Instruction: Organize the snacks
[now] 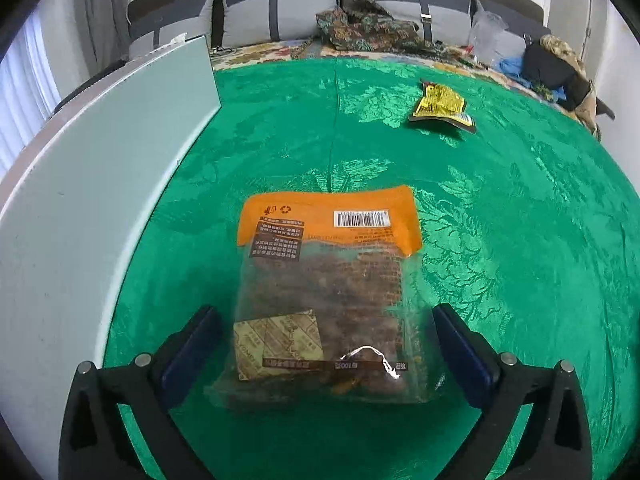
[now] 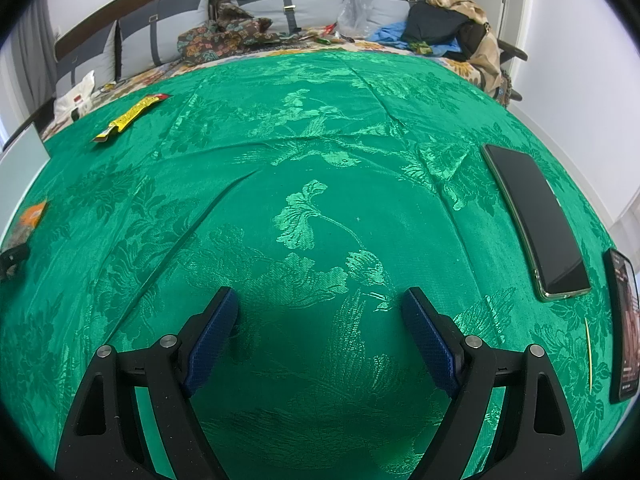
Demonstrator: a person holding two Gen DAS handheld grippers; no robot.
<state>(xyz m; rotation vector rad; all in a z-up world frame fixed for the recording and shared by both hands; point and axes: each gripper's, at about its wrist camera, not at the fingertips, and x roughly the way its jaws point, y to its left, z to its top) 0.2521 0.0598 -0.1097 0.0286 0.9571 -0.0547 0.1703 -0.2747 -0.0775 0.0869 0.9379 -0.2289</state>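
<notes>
A clear snack bag with an orange top (image 1: 328, 292) lies flat on the green tablecloth (image 1: 520, 240). My left gripper (image 1: 326, 320) is open, its blue pads standing either side of the bag's near end without pressing it. A yellow snack packet (image 1: 440, 106) lies farther back to the right. In the right wrist view my right gripper (image 2: 320, 304) is open over bare cloth with nothing between its fingers. The same yellow packet (image 2: 128, 118) shows far left, and the orange bag's corner (image 2: 32, 216) sits at the left edge.
A pale grey-green box wall (image 1: 112, 184) stands along the left of the orange bag. Two phones (image 2: 536, 220) (image 2: 624, 324) and a thin yellow stick (image 2: 588, 356) lie at the table's right. Behind the table a sofa holds cushions, clothes and bags (image 2: 440, 20).
</notes>
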